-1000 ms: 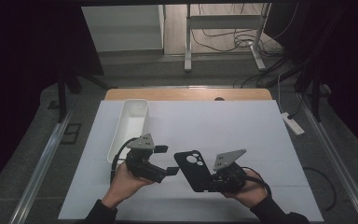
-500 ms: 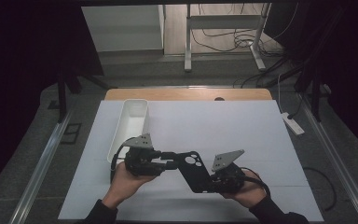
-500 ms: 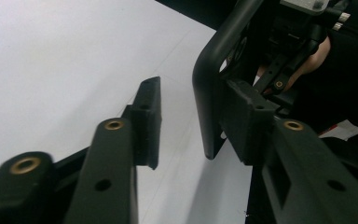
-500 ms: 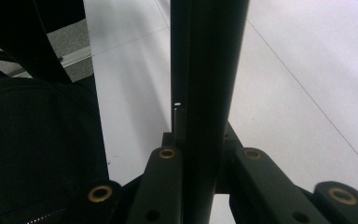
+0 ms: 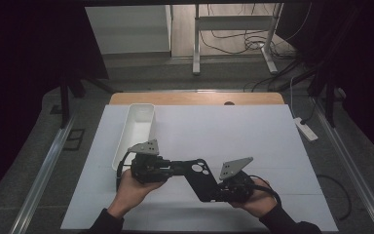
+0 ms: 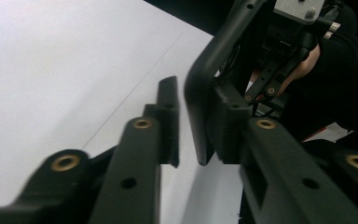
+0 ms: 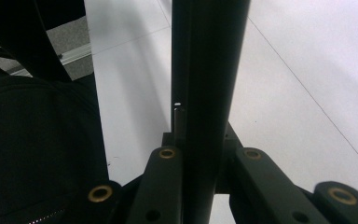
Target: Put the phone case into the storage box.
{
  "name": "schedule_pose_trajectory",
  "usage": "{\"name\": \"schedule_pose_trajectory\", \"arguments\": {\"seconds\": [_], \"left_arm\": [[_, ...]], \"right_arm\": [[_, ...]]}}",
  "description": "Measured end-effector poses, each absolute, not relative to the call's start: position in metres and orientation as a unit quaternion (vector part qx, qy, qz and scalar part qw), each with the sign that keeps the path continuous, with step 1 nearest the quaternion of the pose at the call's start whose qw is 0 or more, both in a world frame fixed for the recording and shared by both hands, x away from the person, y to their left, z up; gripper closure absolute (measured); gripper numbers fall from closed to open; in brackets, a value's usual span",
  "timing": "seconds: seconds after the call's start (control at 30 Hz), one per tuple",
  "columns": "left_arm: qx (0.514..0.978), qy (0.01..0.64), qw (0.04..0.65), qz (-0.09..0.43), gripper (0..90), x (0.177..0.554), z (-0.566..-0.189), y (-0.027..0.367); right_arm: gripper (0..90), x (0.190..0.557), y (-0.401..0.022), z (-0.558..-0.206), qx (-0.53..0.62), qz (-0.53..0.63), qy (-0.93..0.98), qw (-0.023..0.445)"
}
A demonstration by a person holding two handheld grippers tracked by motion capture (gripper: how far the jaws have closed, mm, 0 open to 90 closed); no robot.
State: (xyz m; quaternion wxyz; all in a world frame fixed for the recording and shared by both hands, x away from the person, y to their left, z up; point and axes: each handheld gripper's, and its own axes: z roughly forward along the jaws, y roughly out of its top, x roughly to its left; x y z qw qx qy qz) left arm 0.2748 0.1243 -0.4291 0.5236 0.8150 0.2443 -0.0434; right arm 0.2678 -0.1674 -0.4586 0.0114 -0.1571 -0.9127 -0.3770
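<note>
A black phone case point(image 5: 198, 178) hangs above the white table point(image 5: 233, 131), held between my two grippers. My right gripper point(image 5: 215, 193) is shut on its lower end; in the right gripper view the case point(image 7: 209, 70) stands edge-on between the pads point(image 7: 200, 140). My left gripper point(image 5: 175, 168) comes in from the left onto the upper corner by the camera cut-out. Its jaws have just been closing, and the case's edge point(image 6: 214, 60) now sits between them point(image 6: 196, 121), tight against one pad. The right gripper point(image 6: 298, 28) shows beyond the case.
A long white tray point(image 5: 139, 126) lies on the table just behind my left hand. A white power strip point(image 5: 304, 129) rests past the table's right edge. A wooden strip point(image 5: 195, 98) runs along the far edge.
My left gripper's jaws, wide apart a second ago beside the case, have closed onto its upper corner. The right gripper and the case have stayed put.
</note>
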Motion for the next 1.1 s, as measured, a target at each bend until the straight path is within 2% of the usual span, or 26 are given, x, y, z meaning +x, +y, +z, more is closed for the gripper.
{"name": "schedule_pose_trajectory", "arguments": {"seconds": [0.33, 0.43, 0.53, 0.7, 1.1], "left_arm": [[0.806, 0.255, 0.53, -0.066, 82.4, 0.276, -0.429, 0.124], [0.809, 0.252, 0.528, -0.065, 82.5, 0.276, -0.428, 0.123], [0.813, 0.251, 0.523, -0.056, 82.6, 0.274, -0.426, 0.121], [0.819, 0.254, 0.513, -0.04, 82.5, 0.275, -0.425, 0.12], [0.829, 0.262, 0.494, -0.008, 82.4, 0.277, -0.417, 0.13]], "right_arm": [[84.7, 0.269, -0.167, -0.461, -0.162, -0.373, -0.914, 0.002], [80.4, 0.269, -0.167, -0.461, -0.164, -0.372, -0.914, -0.004], [68.4, 0.27, -0.165, -0.462, -0.167, -0.369, -0.914, -0.014], [58.5, 0.269, -0.162, -0.464, -0.17, -0.355, -0.919, -0.023], [47.8, 0.269, -0.173, -0.46, -0.207, -0.352, -0.912, -0.031]]}}
